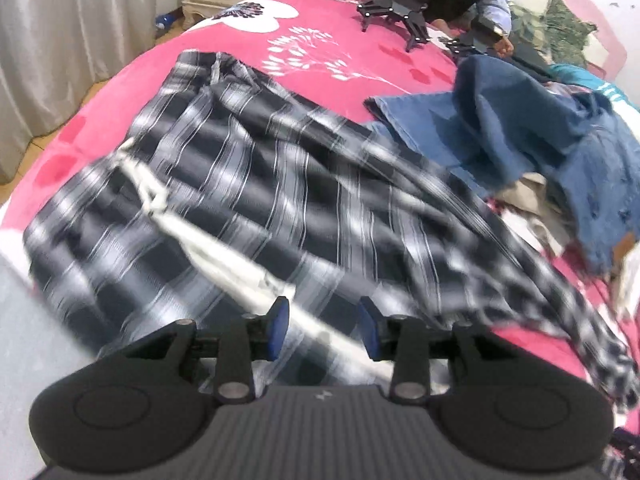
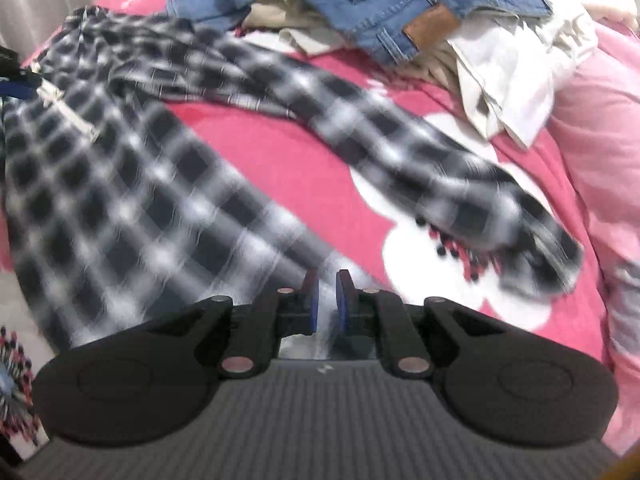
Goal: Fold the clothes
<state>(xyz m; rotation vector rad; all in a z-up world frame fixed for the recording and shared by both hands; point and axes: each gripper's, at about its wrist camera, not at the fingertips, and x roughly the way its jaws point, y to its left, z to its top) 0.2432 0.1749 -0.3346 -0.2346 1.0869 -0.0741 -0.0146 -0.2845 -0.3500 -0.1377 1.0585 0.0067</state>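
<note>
Pink floral bed (image 1: 320, 44), plaid shirt (image 1: 248, 184) spread flat, jeans pile (image 1: 520, 128) beside it

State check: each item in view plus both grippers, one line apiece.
plaid shirt: spread on the bed, unfolded, one sleeve stretched out to the side
jeans: crumpled on the clothes pile
white garment: bunched beside the jeans
left gripper: fingers apart, nothing between them
right gripper: fingers nearly shut; grip on the shirt unclear
bedspread: pink, under everything

Plaid shirt (image 1: 248, 184): black-and-white check. Bedspread (image 1: 320, 40): pink, white floral print. Jeans (image 2: 400, 4), at 12 o'clock: blue denim.
</note>
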